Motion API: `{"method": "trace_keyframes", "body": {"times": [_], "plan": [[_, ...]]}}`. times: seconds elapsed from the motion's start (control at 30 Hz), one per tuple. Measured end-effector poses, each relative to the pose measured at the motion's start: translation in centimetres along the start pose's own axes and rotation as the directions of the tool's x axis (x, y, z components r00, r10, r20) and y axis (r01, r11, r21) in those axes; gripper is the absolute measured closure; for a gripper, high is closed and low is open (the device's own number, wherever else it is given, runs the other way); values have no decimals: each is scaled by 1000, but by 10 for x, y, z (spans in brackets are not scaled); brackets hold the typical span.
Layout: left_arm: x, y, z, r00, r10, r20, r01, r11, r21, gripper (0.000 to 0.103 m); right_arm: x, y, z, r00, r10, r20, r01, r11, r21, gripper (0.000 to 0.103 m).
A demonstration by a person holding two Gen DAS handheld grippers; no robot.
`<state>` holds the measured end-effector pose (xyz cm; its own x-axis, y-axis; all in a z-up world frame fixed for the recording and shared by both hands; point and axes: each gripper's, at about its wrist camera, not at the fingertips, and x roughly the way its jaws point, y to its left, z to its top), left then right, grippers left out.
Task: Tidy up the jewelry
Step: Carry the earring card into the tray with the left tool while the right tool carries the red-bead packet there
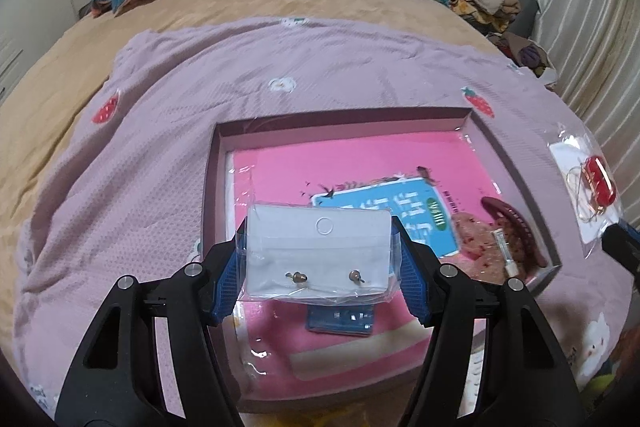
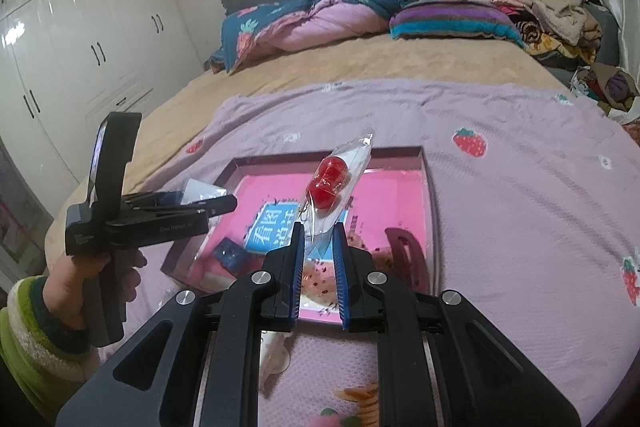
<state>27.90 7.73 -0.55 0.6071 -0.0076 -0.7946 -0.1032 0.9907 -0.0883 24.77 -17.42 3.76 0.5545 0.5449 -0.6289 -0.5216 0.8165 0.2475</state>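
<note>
My left gripper (image 1: pixel 318 227) is shut on a clear bag with a white card of two stud earrings (image 1: pixel 318 251), held above the shallow pink-lined box (image 1: pixel 340 119). My right gripper (image 2: pixel 318 229) is shut on a clear bag with a red cherry-like ornament (image 2: pixel 330 181), held above the same box (image 2: pixel 426 187). In the left wrist view that red ornament bag (image 1: pixel 596 179) shows at the far right. In the right wrist view the left gripper (image 2: pixel 224 205) reaches in from the left, over the box's left side. A dark red hair claw (image 1: pixel 516 223) and a small blue packet (image 1: pixel 340 319) lie in the box.
The box sits on a lilac strawberry-print blanket (image 1: pixel 160 147) spread on a tan bed (image 2: pixel 360 67). Folded quilts (image 2: pixel 312 15) and a pile of clothes (image 2: pixel 540 7) lie at the head. White wardrobes (image 2: pixel 80 27) stand to the left.
</note>
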Motion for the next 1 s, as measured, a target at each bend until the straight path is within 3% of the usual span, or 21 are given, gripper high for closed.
{"method": "trace_keyframes", "body": {"times": [0.5, 0.73, 1.0], "plan": [[20, 14, -12, 999, 19, -39, -20, 1000, -22, 46, 61, 7, -34, 984, 10, -180, -12, 1000, -9, 89], [22, 16, -17, 999, 12, -51, -14, 999, -31, 46, 68, 6, -42, 976, 19, -219, -18, 1000, 4, 86], [21, 16, -19, 998, 9, -55, -11, 999, -33, 45, 41, -5, -38, 984, 4, -177, 3, 999, 40, 68]]}}
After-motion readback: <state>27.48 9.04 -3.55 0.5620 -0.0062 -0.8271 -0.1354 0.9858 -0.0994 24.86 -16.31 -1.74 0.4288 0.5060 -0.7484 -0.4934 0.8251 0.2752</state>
